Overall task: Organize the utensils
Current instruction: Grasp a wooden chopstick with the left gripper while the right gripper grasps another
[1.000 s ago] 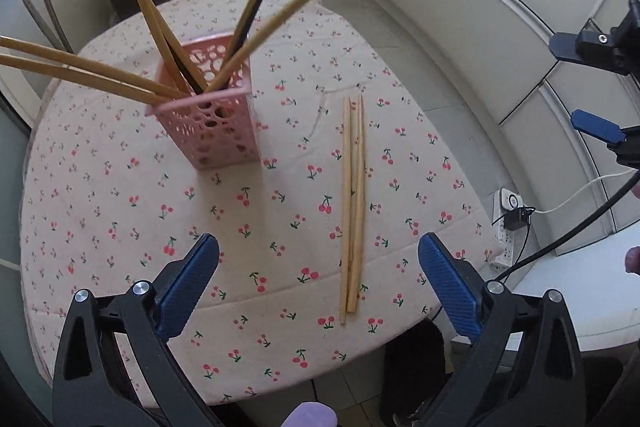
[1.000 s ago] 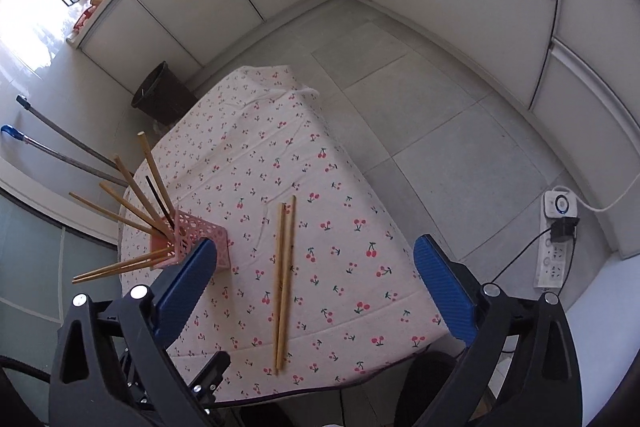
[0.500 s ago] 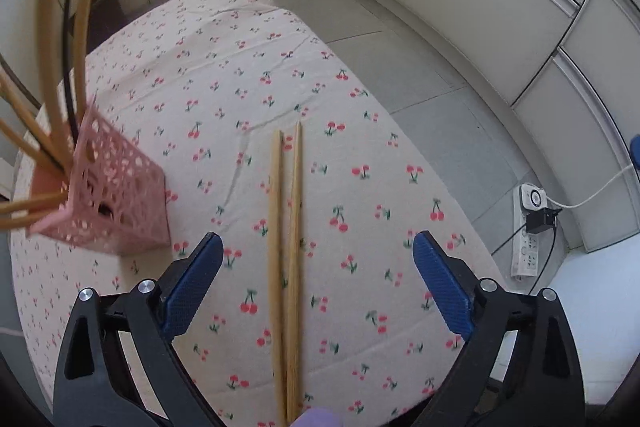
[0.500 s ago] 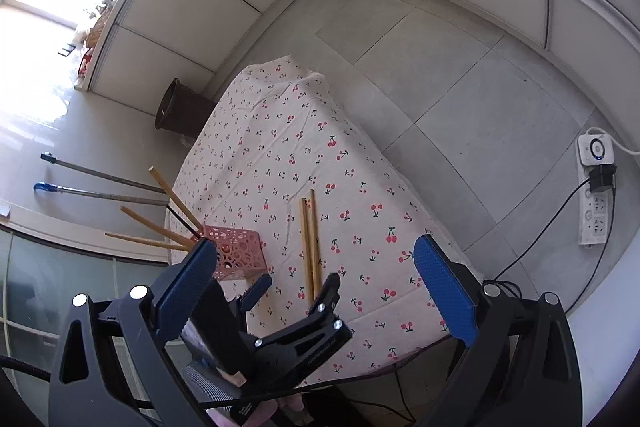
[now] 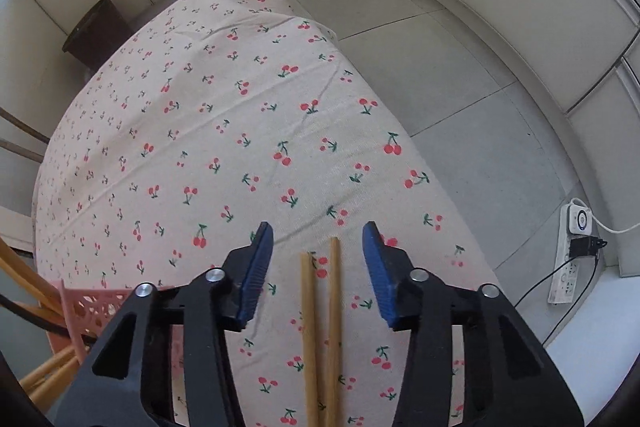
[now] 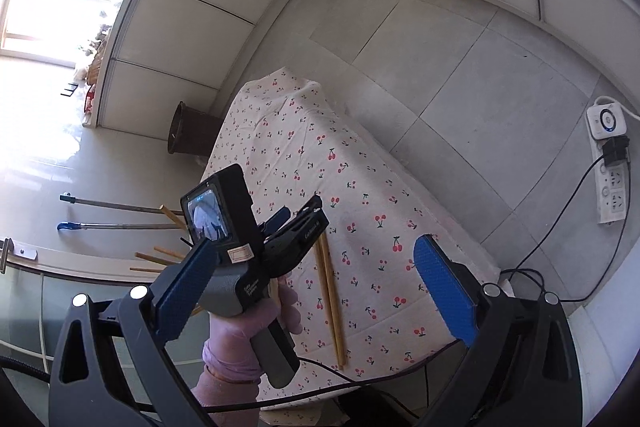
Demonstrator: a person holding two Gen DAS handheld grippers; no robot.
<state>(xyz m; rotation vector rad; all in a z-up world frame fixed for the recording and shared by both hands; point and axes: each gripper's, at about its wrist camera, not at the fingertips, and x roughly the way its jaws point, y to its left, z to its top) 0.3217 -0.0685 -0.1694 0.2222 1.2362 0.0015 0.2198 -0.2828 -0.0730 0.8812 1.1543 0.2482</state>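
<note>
Left tool: your left tool (image 5: 318, 247) is low over the worktop (image 5: 224, 115), jaws apart, straddling the far tips of the chopsticks (image 5: 320, 327).
Chopsticks: the pair lies side by side on the cherry cloth, near the front edge; nothing is gripping them.
Holder: the pink basket (image 5: 86, 311) sits just left of your tool, more sticks leaning out of it.
Right tool: your right tool (image 6: 320, 291) hangs high and well back, jaws wide, empty.
Risk: close off-centre and you'll pinch one stick and roll the other away; the thin rounds may scissor or slip from the pads.
Risk two: swinging left, you could clip the basket and tip it.
Writing: small white lettering on the left tool's body, too blurred to read, I think.
</note>
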